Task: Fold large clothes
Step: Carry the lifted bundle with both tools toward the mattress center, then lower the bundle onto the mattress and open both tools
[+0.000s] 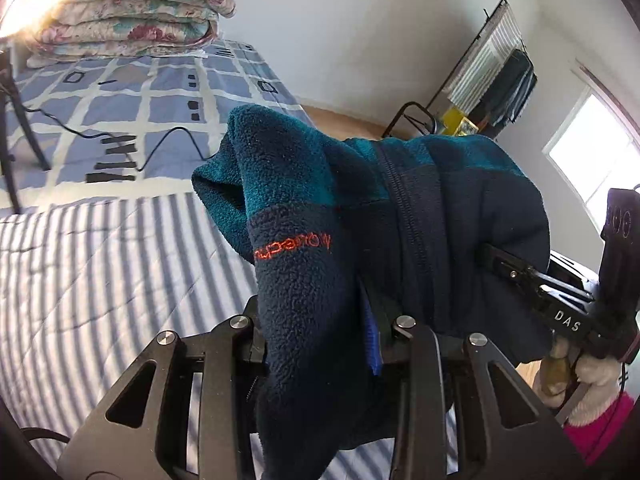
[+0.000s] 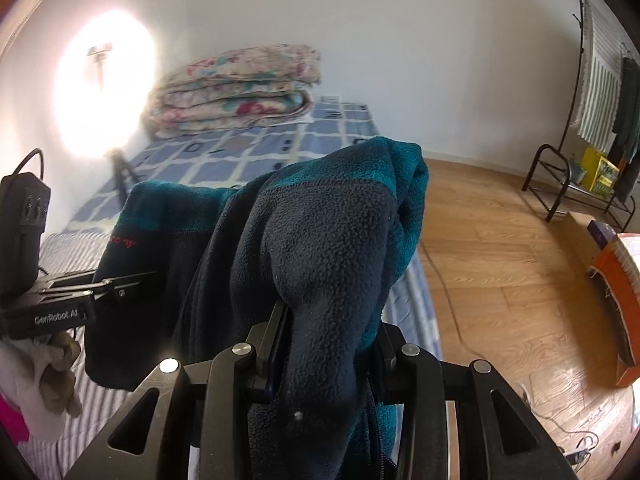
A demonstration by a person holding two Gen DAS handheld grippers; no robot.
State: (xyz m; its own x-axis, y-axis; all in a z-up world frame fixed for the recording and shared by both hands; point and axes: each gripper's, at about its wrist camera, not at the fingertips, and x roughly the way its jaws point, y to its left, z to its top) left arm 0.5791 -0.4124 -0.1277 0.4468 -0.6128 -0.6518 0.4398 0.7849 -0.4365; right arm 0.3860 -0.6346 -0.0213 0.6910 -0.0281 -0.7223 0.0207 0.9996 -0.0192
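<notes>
A navy and teal fleece jacket [image 1: 312, 240] with an orange embroidered logo and a zipper hangs lifted above the striped bed [image 1: 100, 272]. My left gripper [image 1: 324, 320] is shut on a navy fold of it, its fingertips buried in fleece. My right gripper [image 2: 328, 320] is shut on another navy fold of the jacket [image 2: 320, 248]. The right gripper also shows in the left wrist view [image 1: 500, 260] at the right, clamped into the fleece. The left gripper shows in the right wrist view [image 2: 132, 284] at the left, also on the jacket.
A folded floral quilt [image 1: 132, 12] lies at the bed's head on a blue checked sheet [image 1: 168, 100]. A black cable [image 1: 120, 140] and tripod legs [image 1: 24, 120] sit on the bed. A clothes rack [image 2: 600, 120] stands by the wall on the wooden floor [image 2: 500, 260].
</notes>
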